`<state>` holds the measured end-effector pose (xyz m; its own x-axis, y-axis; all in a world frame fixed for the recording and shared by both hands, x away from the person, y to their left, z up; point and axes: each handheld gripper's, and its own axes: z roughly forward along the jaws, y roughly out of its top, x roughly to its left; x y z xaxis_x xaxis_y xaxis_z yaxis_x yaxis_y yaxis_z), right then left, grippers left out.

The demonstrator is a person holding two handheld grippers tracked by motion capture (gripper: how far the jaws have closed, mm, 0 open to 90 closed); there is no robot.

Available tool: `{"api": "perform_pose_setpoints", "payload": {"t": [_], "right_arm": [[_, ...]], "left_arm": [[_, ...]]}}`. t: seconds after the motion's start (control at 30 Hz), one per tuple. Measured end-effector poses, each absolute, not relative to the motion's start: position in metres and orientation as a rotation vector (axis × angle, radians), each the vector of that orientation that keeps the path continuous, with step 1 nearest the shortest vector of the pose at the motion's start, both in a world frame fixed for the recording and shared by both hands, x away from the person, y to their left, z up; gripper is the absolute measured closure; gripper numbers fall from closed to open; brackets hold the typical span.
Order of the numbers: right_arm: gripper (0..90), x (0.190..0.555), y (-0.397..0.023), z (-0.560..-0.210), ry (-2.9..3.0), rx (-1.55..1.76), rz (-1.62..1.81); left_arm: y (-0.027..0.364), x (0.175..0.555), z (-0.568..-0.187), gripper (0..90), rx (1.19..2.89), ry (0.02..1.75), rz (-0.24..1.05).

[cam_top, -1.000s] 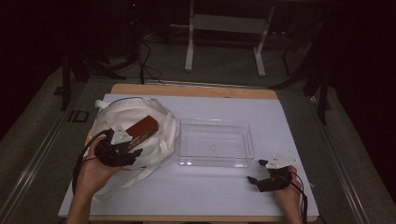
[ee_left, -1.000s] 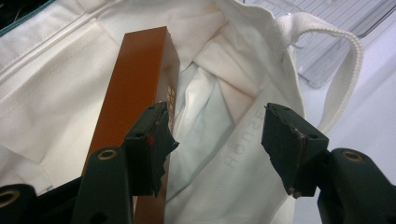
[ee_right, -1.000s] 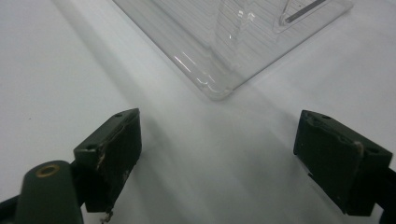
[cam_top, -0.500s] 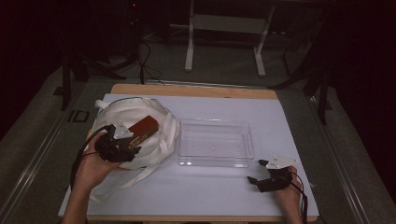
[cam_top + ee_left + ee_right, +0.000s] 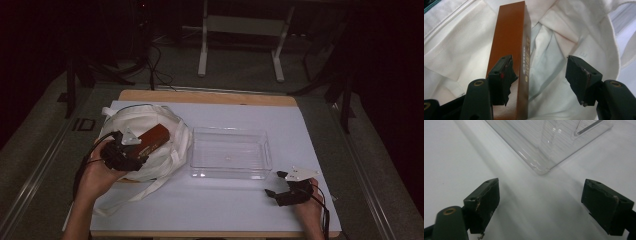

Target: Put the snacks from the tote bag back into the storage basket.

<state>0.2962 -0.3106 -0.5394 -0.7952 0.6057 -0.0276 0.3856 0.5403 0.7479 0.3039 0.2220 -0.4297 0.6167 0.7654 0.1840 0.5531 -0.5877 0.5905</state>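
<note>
A long brown box [image 5: 509,32] with gold lettering lies on a crumpled white cloth bag [image 5: 454,55]. My left gripper [image 5: 540,62] is open over it, and its jaws have just been opening. One jaw rests above the box's top face, the other stands off over the cloth, with the box's side edge and cloth between them. From above, the left gripper [image 5: 135,150] sits at the near end of the box [image 5: 152,136], on the bag [image 5: 120,122] at the table's left. My right gripper [image 5: 275,184] rests open near the front right, nothing between its fingers. It [image 5: 540,195] faces a corner of the clear tray [image 5: 541,167].
The clear plastic tray [image 5: 227,175] stands mid-table on a white sheet [image 5: 300,130]. The bag's straps [image 5: 135,192] trail toward the front left edge. Beyond the wooden far edge [image 5: 210,96], a white stand [image 5: 202,45] and cables stand on the dark floor.
My left hand has shifted a little farther onto the bag, toward the box. The box, the tray and my right gripper have kept their places.
</note>
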Motion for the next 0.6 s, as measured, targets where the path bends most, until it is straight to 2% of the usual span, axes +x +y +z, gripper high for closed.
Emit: {"api": "perform_pose_setpoints", "payload": {"t": [0.6], "right_arm": [[15.2, 0.296, -0.311, -0.539, 2.494, 0.819, 1.115]], "left_arm": [[0.235, 0.316, -0.429, 38.9, 2.378, 1.090, 0.570]]}}
